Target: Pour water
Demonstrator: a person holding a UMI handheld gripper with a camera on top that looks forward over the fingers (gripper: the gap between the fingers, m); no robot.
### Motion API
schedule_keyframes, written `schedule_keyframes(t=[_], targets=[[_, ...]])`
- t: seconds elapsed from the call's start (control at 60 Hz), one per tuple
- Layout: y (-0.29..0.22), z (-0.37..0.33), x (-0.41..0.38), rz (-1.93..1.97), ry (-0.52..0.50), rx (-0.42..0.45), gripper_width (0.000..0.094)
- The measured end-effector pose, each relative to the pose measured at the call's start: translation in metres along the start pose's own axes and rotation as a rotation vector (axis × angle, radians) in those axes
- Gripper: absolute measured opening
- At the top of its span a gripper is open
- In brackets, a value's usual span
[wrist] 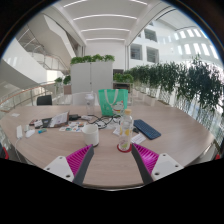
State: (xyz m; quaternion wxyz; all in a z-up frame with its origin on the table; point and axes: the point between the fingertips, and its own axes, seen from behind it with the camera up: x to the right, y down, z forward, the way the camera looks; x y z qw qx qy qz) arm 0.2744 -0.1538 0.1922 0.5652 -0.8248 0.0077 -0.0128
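Round light-wood table [165,135], smooth matte top, in a bright atrium: white balconies, ceiling strip lights, leafy planters [92,60] behind. Tongs [112,158] wide open, nothing gripped, magenta ribbed pads [80,158] apart. Clear plastic bottle [125,132] stands upright just ahead, between the fingers' line. White cup [91,133] just left of it, dark flat notebook [147,129] just right.

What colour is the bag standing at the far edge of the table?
Green, seen in the gripper view: the bag stands beyond the open gripper.
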Motion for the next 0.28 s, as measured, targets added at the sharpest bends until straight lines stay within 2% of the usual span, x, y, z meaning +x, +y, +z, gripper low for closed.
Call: schedule_keyframes(t=[0.15, 0.283], targets=[[-0.012, -0.076, -0.028, -0.013, 0.036, 0.025, 0.0841], [-0.011, -0.121, -0.052, 0.003, 0.027, 0.015, 0.0838]])
